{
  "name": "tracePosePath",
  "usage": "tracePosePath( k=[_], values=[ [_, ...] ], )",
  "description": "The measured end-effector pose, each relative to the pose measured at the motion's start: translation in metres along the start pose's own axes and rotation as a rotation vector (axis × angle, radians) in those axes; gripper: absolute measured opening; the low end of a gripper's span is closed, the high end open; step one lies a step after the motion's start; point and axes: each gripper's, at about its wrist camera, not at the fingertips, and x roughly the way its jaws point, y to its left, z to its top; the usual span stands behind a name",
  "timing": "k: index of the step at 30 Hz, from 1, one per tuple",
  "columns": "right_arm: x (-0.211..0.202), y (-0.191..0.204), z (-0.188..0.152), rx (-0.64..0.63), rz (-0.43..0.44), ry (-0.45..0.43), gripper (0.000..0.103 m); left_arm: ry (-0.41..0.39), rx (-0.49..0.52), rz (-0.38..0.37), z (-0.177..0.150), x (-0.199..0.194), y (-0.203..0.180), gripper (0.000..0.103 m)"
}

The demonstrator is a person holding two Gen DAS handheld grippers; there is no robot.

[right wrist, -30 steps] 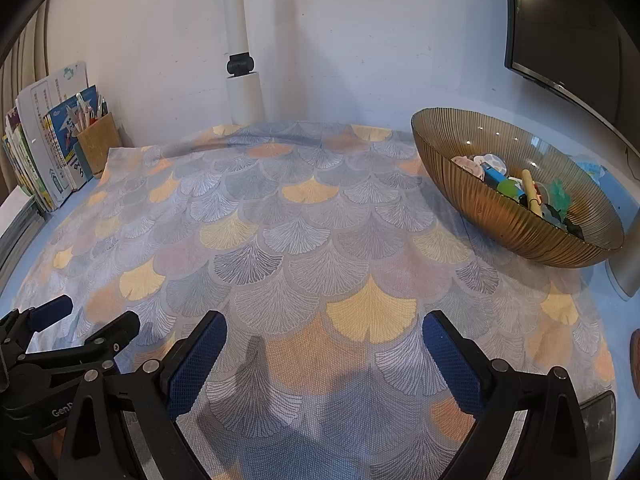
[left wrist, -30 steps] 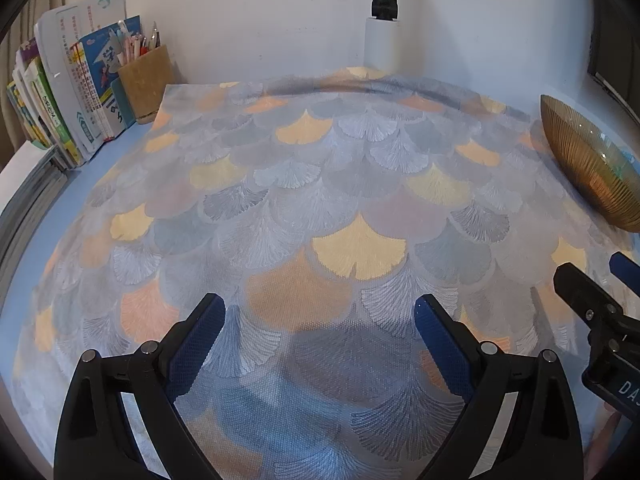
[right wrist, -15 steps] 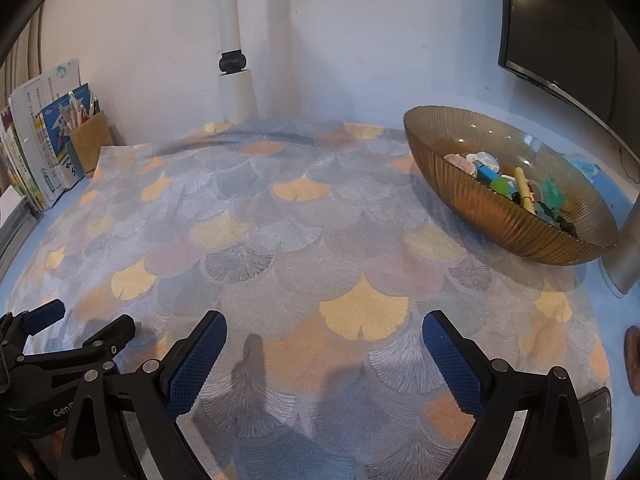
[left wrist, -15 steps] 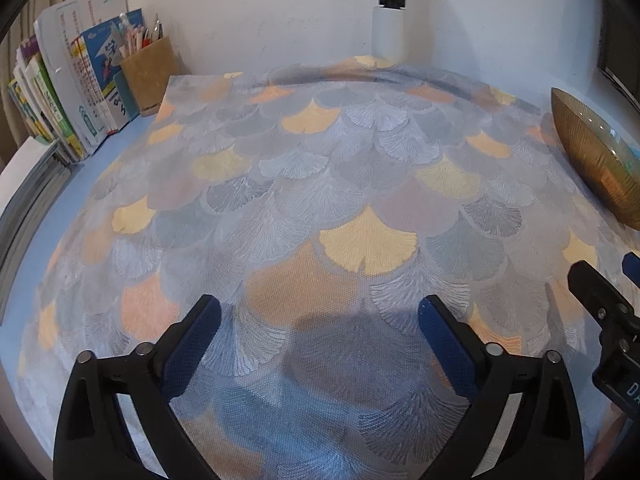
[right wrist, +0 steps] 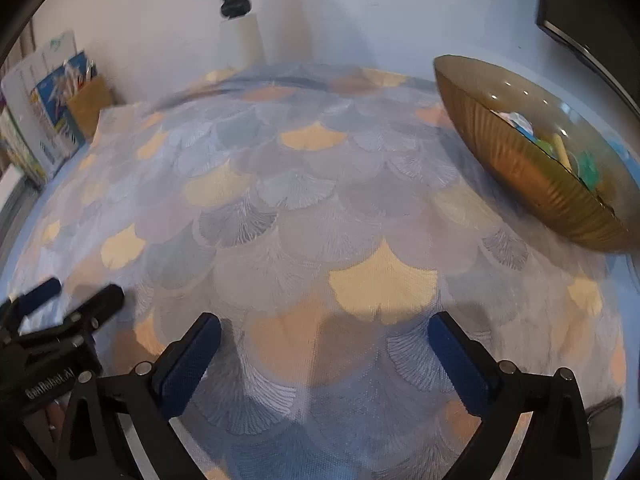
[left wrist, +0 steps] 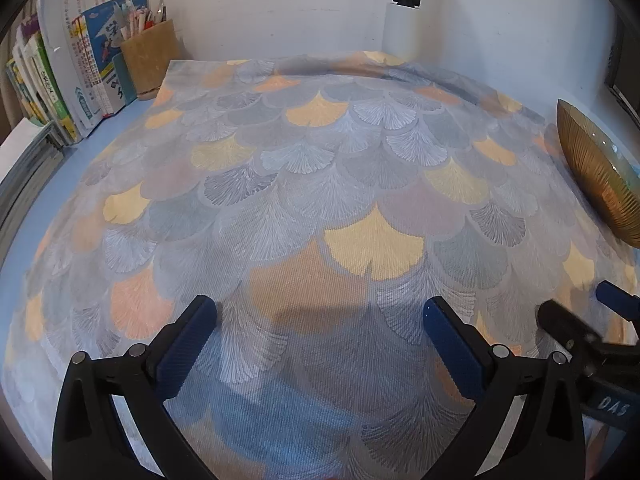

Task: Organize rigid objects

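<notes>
- Right gripper (right wrist: 324, 354) jaws opening, nothing between; it has dipped lower over the cloth (right wrist: 320, 200).
- Left gripper (left wrist: 320, 338) released, empty.
- Bowl (right wrist: 520, 184) at 2 o'clock holds small objects (right wrist: 556, 146); sorting looks done.

the amber bowl (left wrist: 600, 176) is being cut off at the right edge; its small coloured contents (right wrist: 560, 148) are being blurred beyond telling.
</notes>
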Motion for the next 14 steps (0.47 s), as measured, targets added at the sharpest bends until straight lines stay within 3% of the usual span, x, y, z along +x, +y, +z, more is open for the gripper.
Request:
tracePosePath(
  k=[14],
  values=[
    [-0.0056, -0.0007, -0.0036, 0.007, -0.009, -0.039, 0.103, -0.001, 0.004, 0.000, 0.0009, 0.0028, -0.0008, 0.103]
  ],
)
